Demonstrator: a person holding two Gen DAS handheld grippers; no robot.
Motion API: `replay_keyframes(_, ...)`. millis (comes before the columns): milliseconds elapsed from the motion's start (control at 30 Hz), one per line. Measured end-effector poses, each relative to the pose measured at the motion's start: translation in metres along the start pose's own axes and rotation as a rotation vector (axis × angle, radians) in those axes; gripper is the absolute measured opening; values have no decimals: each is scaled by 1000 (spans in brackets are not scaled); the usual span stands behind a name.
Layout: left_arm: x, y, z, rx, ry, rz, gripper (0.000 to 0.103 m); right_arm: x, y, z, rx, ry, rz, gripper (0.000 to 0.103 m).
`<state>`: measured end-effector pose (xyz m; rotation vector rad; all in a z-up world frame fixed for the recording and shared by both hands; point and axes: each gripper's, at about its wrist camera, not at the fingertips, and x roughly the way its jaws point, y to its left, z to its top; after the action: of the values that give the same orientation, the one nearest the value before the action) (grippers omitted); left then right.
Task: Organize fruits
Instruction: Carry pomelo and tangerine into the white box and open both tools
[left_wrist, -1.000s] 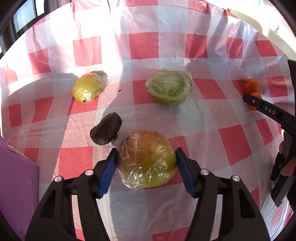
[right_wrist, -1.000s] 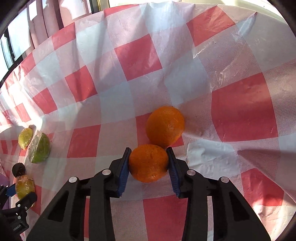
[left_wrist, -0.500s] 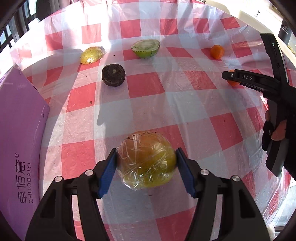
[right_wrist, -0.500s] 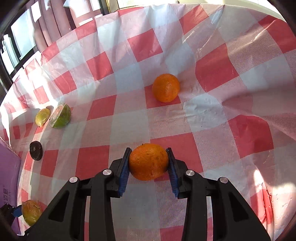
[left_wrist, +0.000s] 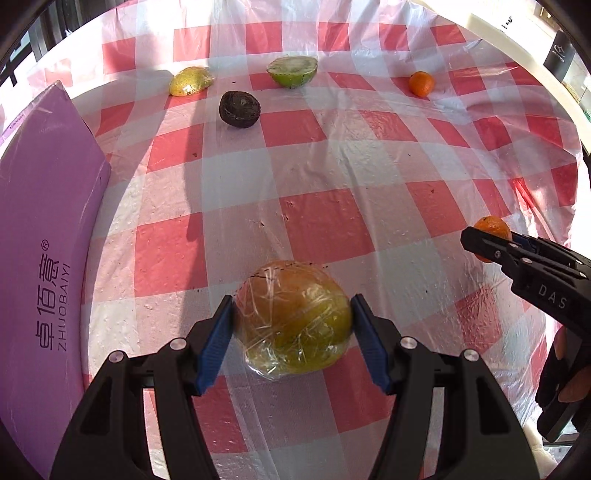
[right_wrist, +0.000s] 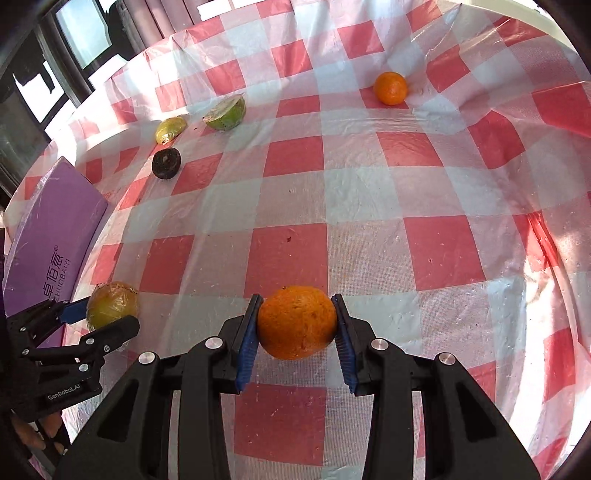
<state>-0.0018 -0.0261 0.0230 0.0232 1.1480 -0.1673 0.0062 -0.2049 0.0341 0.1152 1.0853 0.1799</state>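
Observation:
My left gripper (left_wrist: 293, 325) is shut on a plastic-wrapped yellow-green fruit (left_wrist: 293, 317), held above the red-and-white checked tablecloth (left_wrist: 332, 166); it also shows in the right wrist view (right_wrist: 110, 304). My right gripper (right_wrist: 297, 323) is shut on an orange (right_wrist: 297, 321), seen at the right edge of the left wrist view (left_wrist: 493, 229). At the far side lie a second orange (right_wrist: 390, 88), a wrapped green half fruit (right_wrist: 227, 112), a wrapped yellow fruit (right_wrist: 170, 129) and a dark round fruit (right_wrist: 166, 163).
A purple box (left_wrist: 44, 229) with white lettering lies along the left edge of the table. Windows and curtains stand beyond the far left side (right_wrist: 85, 33). The tablecloth's plastic cover is wrinkled near the right edge (right_wrist: 535, 236).
Both grippers have pulled back and up from the far side with their fruits still held. The remaining fruits now look smaller and farther away.

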Motion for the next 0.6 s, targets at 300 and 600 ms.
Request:
replay_keyframes(300, -34, 9, 0, 86, -34, -56, 63, -20, 29, -11, 17, -12, -23, 37)
replay_keyframes(600, -67, 20, 7, 169, -92, -113, 63, -36, 67, -20, 25, -28, -34, 37)
